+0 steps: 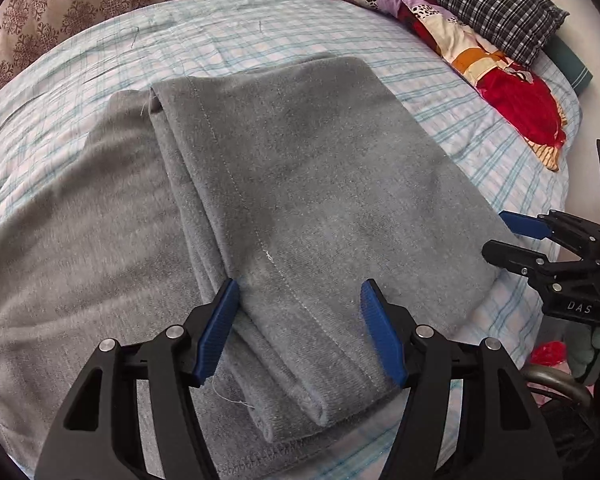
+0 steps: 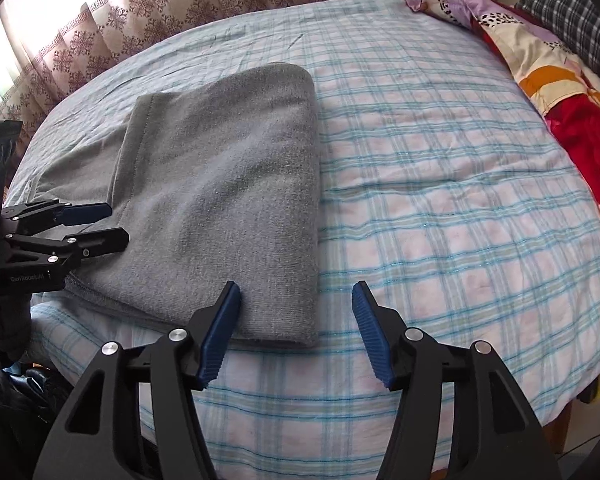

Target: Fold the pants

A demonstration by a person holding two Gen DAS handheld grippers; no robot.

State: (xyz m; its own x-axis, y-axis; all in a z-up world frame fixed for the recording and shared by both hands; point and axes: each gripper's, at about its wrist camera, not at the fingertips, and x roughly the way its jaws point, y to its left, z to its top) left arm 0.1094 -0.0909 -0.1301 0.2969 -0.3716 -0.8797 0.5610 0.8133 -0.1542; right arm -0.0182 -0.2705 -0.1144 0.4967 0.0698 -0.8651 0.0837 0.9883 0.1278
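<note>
Pants half folded, both claws off the cloth

Pants (image 1: 308, 184) of grey knit lie on the checked bedsheet (image 2: 440, 200), the legs already doubled over the wider seat part, which spreads flat to the left of the left gripper (image 1: 298, 312). That claw stands wide with nothing clamped; the folded leg bundle runs straight ahead of it and under the gap between its blue pads (image 1: 216, 332), hem end nearest. The right gripper (image 2: 296, 312) is also wide and holds nothing; the bundle's near right corner sits just ahead of its left pad, while bare sheet lies ahead and to its right.

The step in hand looks like the next fold. To do it well, each claw should likely pinch through all the layers at the near hem, one toward each corner, so no layer slips out. Lifting both corners together and carrying them forward to the far fold should keep the edges square. The loose seat cloth to the left wants tucking in or it will bunch
</note>
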